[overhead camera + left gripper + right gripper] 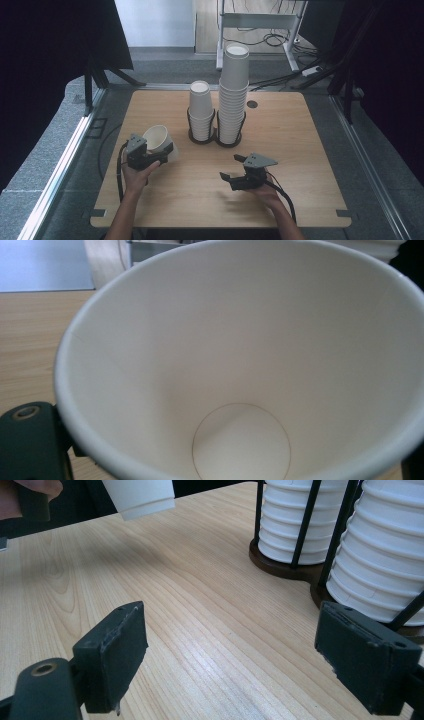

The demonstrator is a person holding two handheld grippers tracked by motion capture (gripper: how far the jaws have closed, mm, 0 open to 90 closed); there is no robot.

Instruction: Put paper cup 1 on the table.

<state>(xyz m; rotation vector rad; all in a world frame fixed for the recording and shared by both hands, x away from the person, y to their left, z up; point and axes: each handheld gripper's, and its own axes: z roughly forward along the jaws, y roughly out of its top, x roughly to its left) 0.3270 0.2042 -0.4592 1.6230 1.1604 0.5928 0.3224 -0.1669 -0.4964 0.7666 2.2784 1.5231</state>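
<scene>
A person seated at a light wooden tabletop works with a hand-held tool in each hand. The left tool is clamped on a single white paper cup, carried tilted above the left part of the tabletop with its open mouth turned up and back toward the person. In the left gripper view the cup's pale inside and round bottom sit close before the lens, with a dark jaw against the outside of its rim at lower left. From the right gripper view the same cup's base hangs clear of the wood at the top left.

The right tool rests low over the right-centre of the tabletop, its two black jaws standing wide apart with nothing but bare wood grain between them, aimed toward the cup holders.

Two round dark wire cup holders stand side by side near the middle back of the tabletop, touching or nearly so. The left holder carries a shorter stack of white paper cups; the right holder carries a taller stack that rises well above its neighbour. A small dark grommet hole sits just right of the taller stack.
</scene>
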